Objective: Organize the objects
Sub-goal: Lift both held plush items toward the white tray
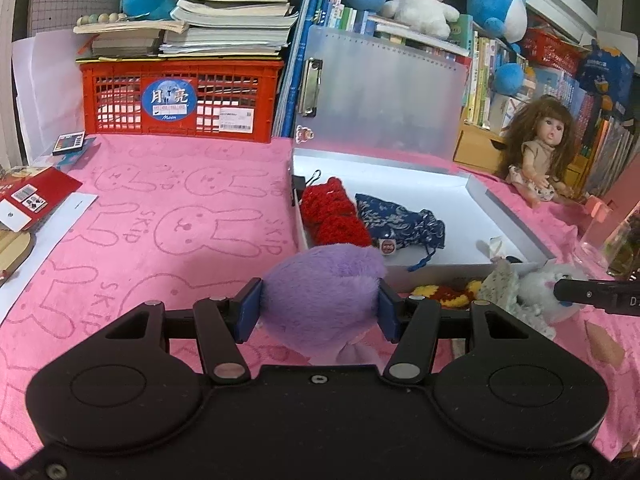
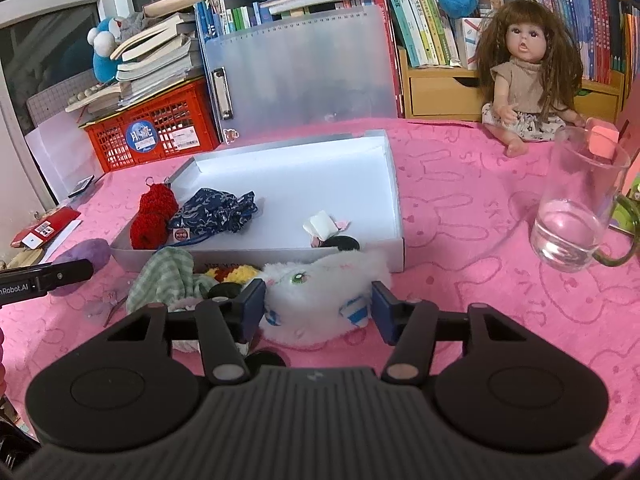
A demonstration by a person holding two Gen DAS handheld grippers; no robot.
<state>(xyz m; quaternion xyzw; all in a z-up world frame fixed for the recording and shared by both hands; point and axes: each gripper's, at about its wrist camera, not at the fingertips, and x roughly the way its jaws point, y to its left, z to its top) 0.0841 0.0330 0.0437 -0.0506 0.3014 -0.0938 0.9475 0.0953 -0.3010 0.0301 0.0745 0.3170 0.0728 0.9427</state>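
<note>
My left gripper (image 1: 320,310) is shut on a purple plush toy (image 1: 324,280), its blue pads pressing both sides just left of the white box (image 1: 508,216). The box holds a red knitted piece (image 1: 332,212), a blue floral pouch (image 1: 396,220) and small bits. My right gripper (image 2: 318,306) is shut on a white plush cat (image 2: 316,292) that lies on the pink cloth before the box's front wall (image 2: 396,256). Beside the cat lie a green checked cloth (image 2: 164,276) and a yellow-red knitted item (image 1: 444,292).
A glass of water (image 2: 576,208) stands to the right of the box, with a doll (image 2: 524,80) sitting behind it. A red crate (image 1: 180,96) under stacked books and a translucent clipboard (image 1: 380,92) close off the back. Cards and papers (image 1: 32,200) lie at the left edge.
</note>
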